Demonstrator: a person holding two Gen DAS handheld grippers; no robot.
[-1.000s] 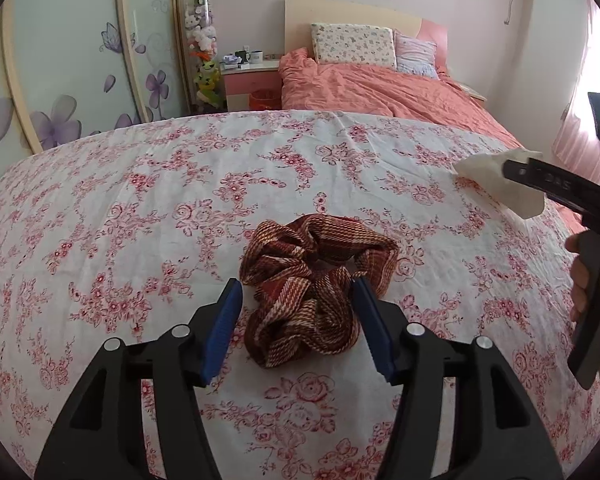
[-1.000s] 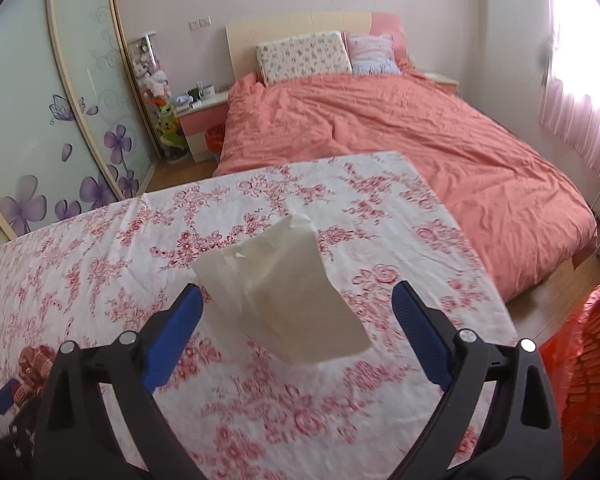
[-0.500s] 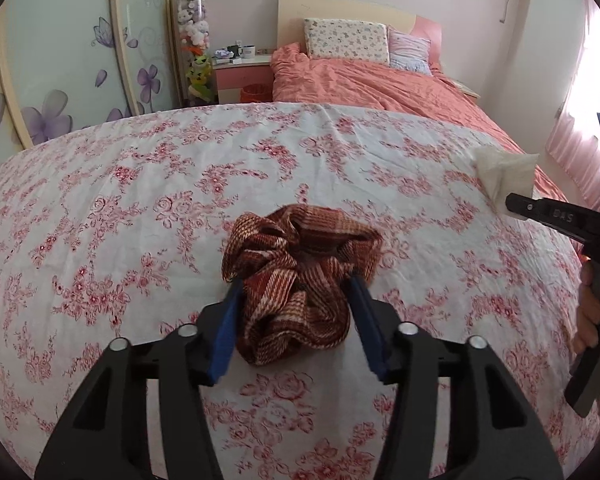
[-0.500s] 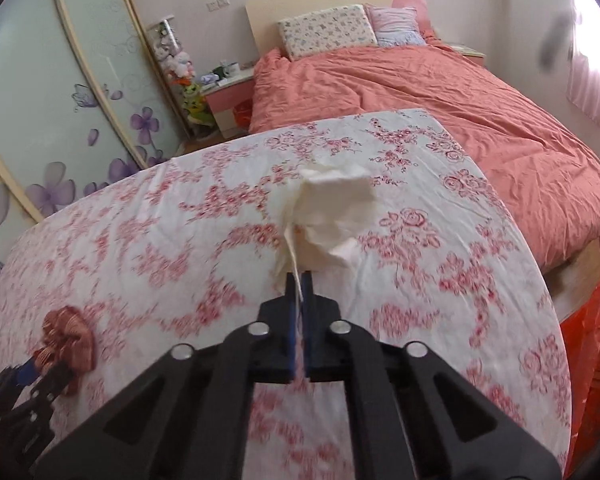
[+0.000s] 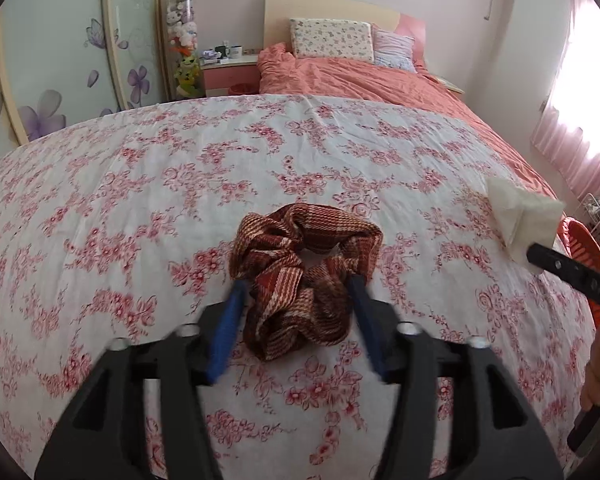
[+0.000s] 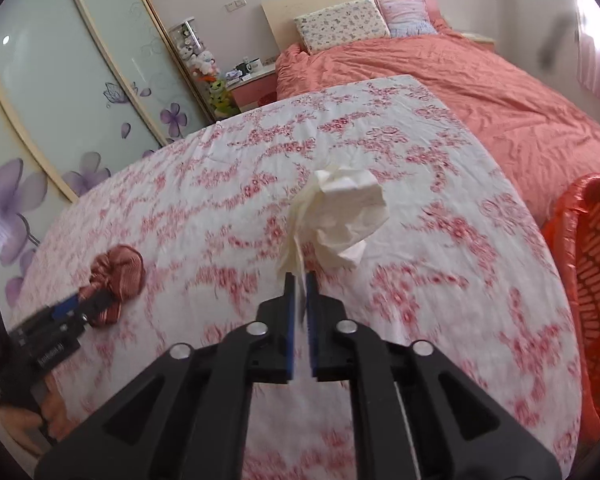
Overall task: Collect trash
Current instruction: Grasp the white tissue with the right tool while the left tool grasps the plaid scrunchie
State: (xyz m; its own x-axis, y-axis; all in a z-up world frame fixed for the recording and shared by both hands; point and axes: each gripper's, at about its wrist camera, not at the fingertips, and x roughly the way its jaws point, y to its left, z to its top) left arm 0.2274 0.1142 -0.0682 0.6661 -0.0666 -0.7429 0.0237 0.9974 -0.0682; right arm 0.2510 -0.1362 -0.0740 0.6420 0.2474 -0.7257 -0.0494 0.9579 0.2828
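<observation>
Left wrist view: my left gripper [image 5: 298, 284] is pointing down at the floral tablecloth [image 5: 140, 184]. Its jaws are opening, and the brown plaid scrunchie [image 5: 300, 276] is lying between the blue pads [image 5: 230, 320], bunched on the cloth. The pad tips are meeting the fabric on both sides; whether they are pressing on it I cannot tell for certain, though the cloth folds are sitting against them. At the right edge, my right gripper [image 5: 540, 254] is carrying the white crumpled tissue [image 5: 520, 218] above the table's right side. My right hand [image 5: 598, 376] is showing at the frame edge below it. The orange basket [image 5: 584, 244] is partly visible behind that gripper.

Right wrist view: my right gripper [image 6: 299, 280] is clamped on a thin twisted tail of the tissue [image 6: 344, 216], which is standing up from the tips over the cloth. The jaws are opening slightly, a narrow gap showing, with the tissue strip running between the pads. The basket [image 6: 592, 280] is sitting off the table's right edge, near the salmon-covered bed [image 6: 480, 92]. At the left, my left gripper [image 6: 96, 300] is at the scrunchie [image 6: 118, 270], with my left hand [image 6: 32, 424] below it.
</observation>
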